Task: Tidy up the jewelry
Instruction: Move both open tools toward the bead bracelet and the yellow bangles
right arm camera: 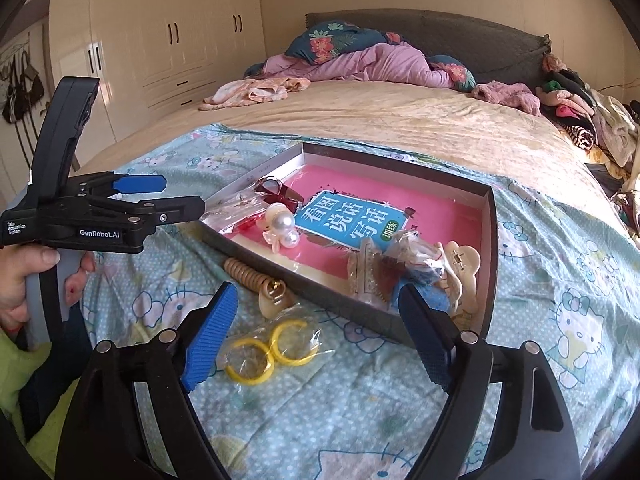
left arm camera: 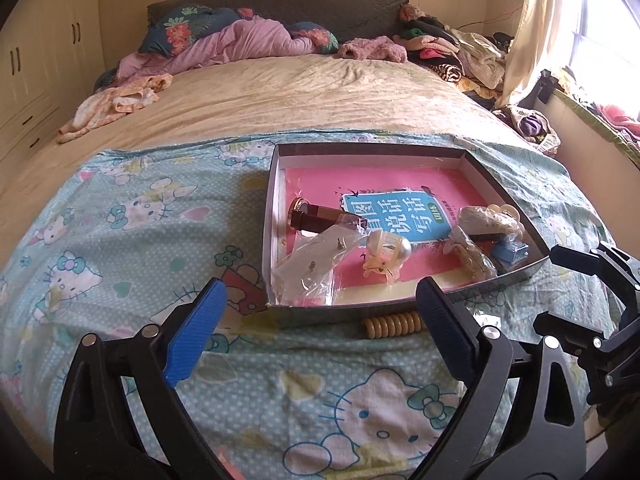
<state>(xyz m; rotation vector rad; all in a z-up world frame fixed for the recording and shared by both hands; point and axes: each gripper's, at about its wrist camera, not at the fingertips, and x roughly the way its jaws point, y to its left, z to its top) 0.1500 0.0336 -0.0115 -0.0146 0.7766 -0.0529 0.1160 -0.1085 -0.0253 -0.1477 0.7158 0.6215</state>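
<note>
Beside box [right arm camera: 352, 312], bagged yellow rings [right arm camera: 266, 354]

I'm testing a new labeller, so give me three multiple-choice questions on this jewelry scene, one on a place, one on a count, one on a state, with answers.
1. Where does the clear bag of yellow rings lie?
A. inside the shallow dark cardboard tray
B. on the cartoon-cat bedsheet, outside the tray
C. on the pillows

2. How many yellow rings are in that bag?
A. one
B. two
C. four

3. How do the jaws of the right gripper stand?
A. shut on the bag
B. shut on the tray wall
C. open, holding nothing

Answers: 1 B, the bag rests on the sheet in front of the tray's near wall. 2 B, two hoops show side by side. 3 C, the blue pads stand wide apart, clear of everything.
</note>
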